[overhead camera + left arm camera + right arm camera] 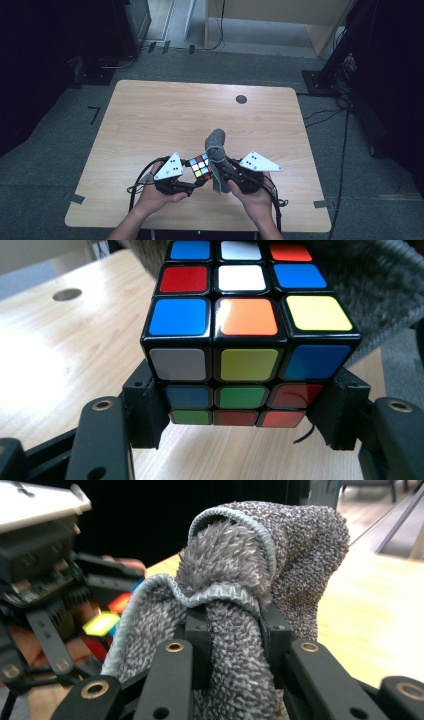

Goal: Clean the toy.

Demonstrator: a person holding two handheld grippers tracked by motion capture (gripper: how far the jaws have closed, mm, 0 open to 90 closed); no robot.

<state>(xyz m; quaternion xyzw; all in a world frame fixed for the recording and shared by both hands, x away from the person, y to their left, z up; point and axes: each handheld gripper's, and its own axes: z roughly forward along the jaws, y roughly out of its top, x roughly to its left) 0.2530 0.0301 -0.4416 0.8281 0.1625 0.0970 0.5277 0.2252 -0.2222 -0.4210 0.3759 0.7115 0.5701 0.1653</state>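
Note:
A scrambled puzzle cube with coloured stickers is held just above the table near its front edge. My left gripper is shut on it; in the left gripper view the cube sits between the two black jaws, clamped at its lower layers. My right gripper is shut on a grey fluffy cloth, which stands bunched up right beside the cube's right face. In the right gripper view the cloth folds over the jaws, and the cube peeks out behind it at the left.
The wooden table has a small dark round disc at its far right. Cables trail on the grey carpet to the right. Dark stands and a wooden cabinet lie beyond the far edge.

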